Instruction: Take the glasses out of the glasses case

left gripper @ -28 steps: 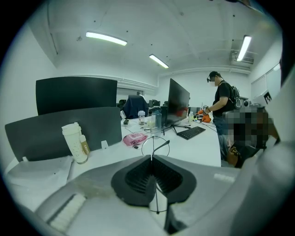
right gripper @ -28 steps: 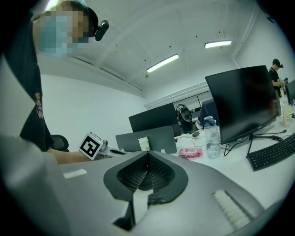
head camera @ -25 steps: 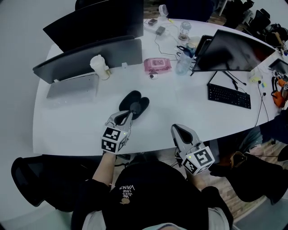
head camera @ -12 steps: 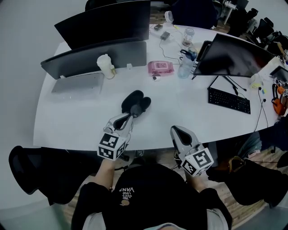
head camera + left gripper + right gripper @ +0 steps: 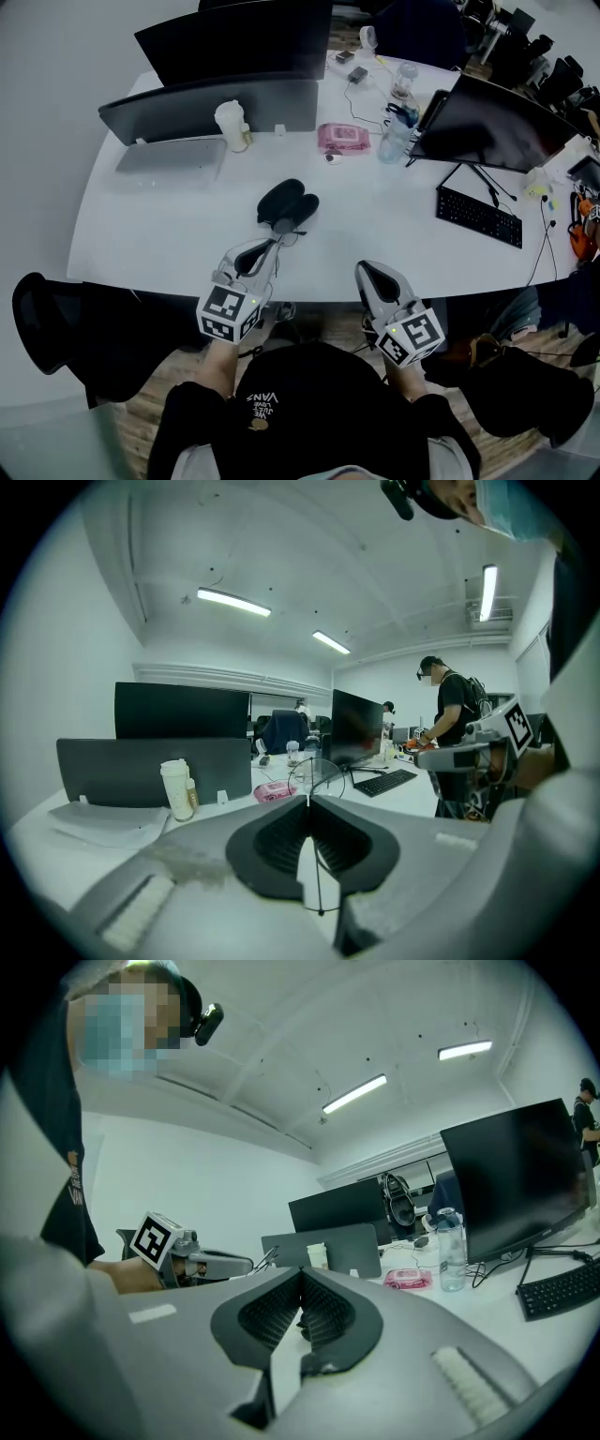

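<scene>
Both grippers sit at the near edge of the table (image 5: 159, 234). Right gripper (image 5: 367, 273) has not moved, its jaws together on nothing. Left gripper (image 5: 274, 236) has drawn back a little, its jaws pinched on the thin wire frame of the glasses (image 5: 317, 780). They now sit just beside the near rim of the open case (image 5: 286, 201) beyond. Judgement: removal is nearly complete, and only clearing and setting down remain.
</scene>
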Available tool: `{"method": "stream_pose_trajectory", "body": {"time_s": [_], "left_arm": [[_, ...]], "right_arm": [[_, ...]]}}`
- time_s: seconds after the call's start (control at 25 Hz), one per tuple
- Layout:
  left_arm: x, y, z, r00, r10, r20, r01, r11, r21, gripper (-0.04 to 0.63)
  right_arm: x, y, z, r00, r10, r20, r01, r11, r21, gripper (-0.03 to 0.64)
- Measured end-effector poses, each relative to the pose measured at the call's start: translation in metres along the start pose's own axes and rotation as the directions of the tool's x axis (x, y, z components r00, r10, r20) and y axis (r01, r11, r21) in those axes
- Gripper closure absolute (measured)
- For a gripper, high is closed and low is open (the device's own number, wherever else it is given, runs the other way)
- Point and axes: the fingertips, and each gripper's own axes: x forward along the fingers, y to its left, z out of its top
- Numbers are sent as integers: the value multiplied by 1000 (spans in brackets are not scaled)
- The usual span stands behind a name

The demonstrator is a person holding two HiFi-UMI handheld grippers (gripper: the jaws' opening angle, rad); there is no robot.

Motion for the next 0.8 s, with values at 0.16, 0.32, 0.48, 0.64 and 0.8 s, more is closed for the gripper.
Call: {"method": "stream_pose_trajectory", "body": {"time_s": [0.16, 0.32, 0.48, 0.64, 0.8], "left_arm": [[-12, -9, 0, 1000, 16, 19, -16, 1000, -9, 586], [-22, -16, -1, 999, 34, 29, -34, 999, -19, 586], [-32, -17, -4, 998, 54, 28, -53, 998, -28, 586], [-38, -20, -6, 997, 67, 30, -66, 997, -33, 586], [-45, -20, -7, 997, 75, 29, -74, 997, -36, 586]], "right_arm": [[-3, 6, -4, 1000, 27, -9, -27, 1000, 1, 615], [-5, 8, -7, 999, 47, -14, -47, 999, 2, 615], [-4, 12, -8, 998, 64, -15, -63, 998, 5, 615], [-4, 15, -8, 997, 77, -11, -77, 997, 6, 615], [-4, 16, -8, 997, 81, -10, -81, 997, 4, 615]]}}
